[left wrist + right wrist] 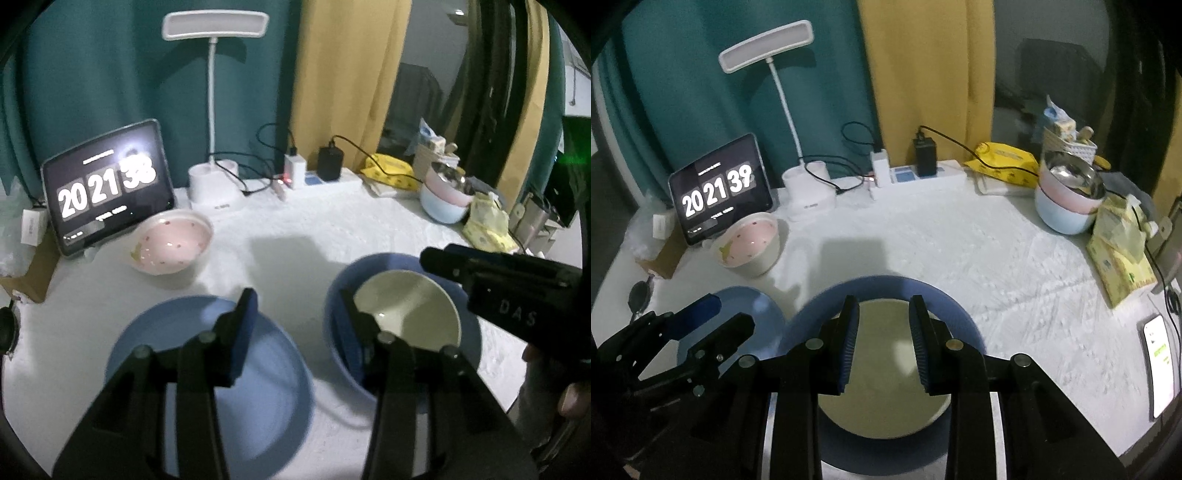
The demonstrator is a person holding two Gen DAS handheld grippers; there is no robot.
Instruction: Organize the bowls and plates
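Observation:
A cream bowl (882,369) sits nested inside a blue bowl (886,288) at the front of the white-covered table. My right gripper (884,343) hovers over the cream bowl, open by a narrow gap with nothing between its pads. To the left lies a flat blue plate (258,376). My left gripper (299,325) is open and straddles the blue bowl's (469,328) left rim, one finger over the plate and the other inside the bowl beside the cream bowl (406,310). A pink-lined bowl (173,243) stands further back on the left.
A tablet clock (107,188), a desk lamp base (214,184) and a power strip (325,181) line the back edge. Stacked pastel bowls (1067,206) and yellow packets (1119,258) crowd the right side. A lit phone (1160,365) lies at the right edge.

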